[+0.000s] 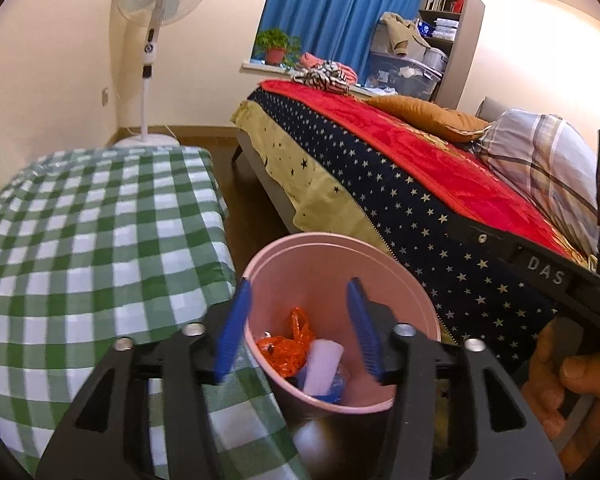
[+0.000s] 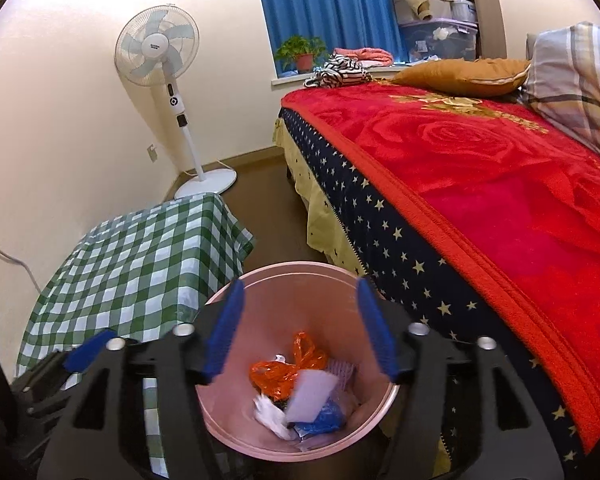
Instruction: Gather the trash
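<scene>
We hold both grippers, left and right, over the pink bin, jaws open and empty. The trash lies below them at the bin's bottom, right gripper more squarely above.

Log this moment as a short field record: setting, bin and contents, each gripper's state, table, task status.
setting: bedroom, bed right, standing fan by the wall
bin: pink bin on the floor between bed and table
contents: orange plastic bag, white piece, blue wrapper, crumpled white paper
left gripper: open, nothing between the fingers, over the bin
right gripper: open, nothing held, over the bin
table: green checked cloth
status: trash lies in the bin
</scene>
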A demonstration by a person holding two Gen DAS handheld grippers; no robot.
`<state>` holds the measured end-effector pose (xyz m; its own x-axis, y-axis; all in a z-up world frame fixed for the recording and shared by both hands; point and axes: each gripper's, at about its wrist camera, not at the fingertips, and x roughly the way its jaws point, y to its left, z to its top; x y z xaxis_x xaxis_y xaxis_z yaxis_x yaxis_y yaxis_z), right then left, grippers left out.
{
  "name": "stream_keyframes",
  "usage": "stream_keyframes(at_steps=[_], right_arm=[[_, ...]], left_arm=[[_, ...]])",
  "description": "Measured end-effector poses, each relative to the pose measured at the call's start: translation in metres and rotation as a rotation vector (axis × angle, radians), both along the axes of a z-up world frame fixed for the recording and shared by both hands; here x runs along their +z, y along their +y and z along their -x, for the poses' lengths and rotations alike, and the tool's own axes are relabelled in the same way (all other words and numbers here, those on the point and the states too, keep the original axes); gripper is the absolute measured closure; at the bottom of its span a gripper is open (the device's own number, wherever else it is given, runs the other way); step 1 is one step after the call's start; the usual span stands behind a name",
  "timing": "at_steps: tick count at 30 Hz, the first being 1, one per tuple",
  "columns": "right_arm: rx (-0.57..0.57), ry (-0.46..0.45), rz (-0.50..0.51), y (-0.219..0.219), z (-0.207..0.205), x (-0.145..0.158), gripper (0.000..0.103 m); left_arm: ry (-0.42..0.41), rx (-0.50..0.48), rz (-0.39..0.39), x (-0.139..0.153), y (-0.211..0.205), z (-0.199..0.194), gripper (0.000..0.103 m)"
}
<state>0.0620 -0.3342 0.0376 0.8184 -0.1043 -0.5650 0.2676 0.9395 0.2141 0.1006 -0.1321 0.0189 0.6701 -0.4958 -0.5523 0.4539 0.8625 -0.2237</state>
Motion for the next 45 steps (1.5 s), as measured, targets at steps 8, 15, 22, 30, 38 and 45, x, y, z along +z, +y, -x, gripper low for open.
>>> stream_keyframes(at_steps=[8,15,22,30,38,45], right_arm=[[0.033,-0.059,0.010,0.020,0.034,0.018,0.006],[0.090,-0.084,0.064,0.058,0.068,0.020,0.005],[0.156,-0.062,0.137,0.106,0.099,0.007,0.005],[0.187,-0.036,0.189,0.133,0.104,-0.009,0.005],[0.193,-0.007,0.190,0.138,0.093,-0.022,0.005],[0.190,0.005,0.183,0.139,0.085,-0.024,0.005]], left_arm=[[-0.083,0.100,-0.043,0.033,0.040,0.038,0.018],[-0.104,0.250,-0.082,0.036,0.092,0.082,0.008],[-0.146,0.367,-0.157,0.040,0.130,0.126,0.008],[-0.117,0.419,-0.155,0.013,0.140,0.142,0.008],[-0.092,0.446,-0.149,0.000,0.140,0.135,0.008],[-0.076,0.472,-0.140,-0.005,0.142,0.130,0.008]])
